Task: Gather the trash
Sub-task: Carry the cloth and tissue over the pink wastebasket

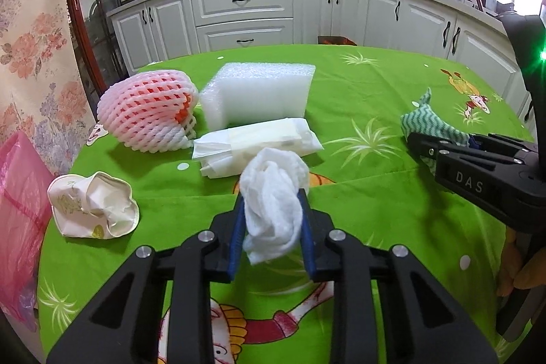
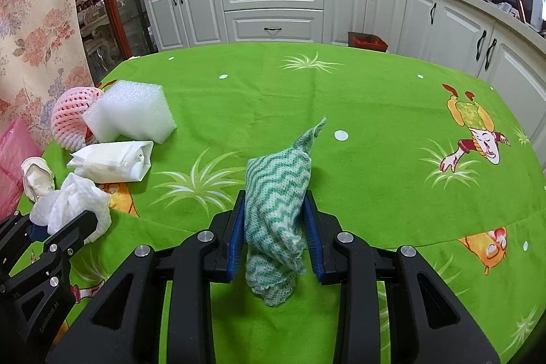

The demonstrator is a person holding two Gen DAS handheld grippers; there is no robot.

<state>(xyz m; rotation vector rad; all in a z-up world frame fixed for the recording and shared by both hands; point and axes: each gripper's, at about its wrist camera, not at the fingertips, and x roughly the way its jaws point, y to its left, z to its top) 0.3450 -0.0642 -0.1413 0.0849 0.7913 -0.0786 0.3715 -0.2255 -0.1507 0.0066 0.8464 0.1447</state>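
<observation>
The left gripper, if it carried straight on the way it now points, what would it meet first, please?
Probably the flat white packet just beyond the crumpled white tissue that the left gripper already clamps; the white foam block lies behind. Depth is uncertain.

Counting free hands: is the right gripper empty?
No, the right gripper is shut on the green cloth, pinched between its blue pads.

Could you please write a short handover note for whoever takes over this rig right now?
Left gripper: shut on the white paper towel.
Right gripper: shut on the green wavy cloth.
On the table: foam fruit net, foam block, white packet, crumpled paper cup.
Pink bag at the left edge.
Done: both pieces gripped.
Left: bin them, then collect the rest.
</observation>
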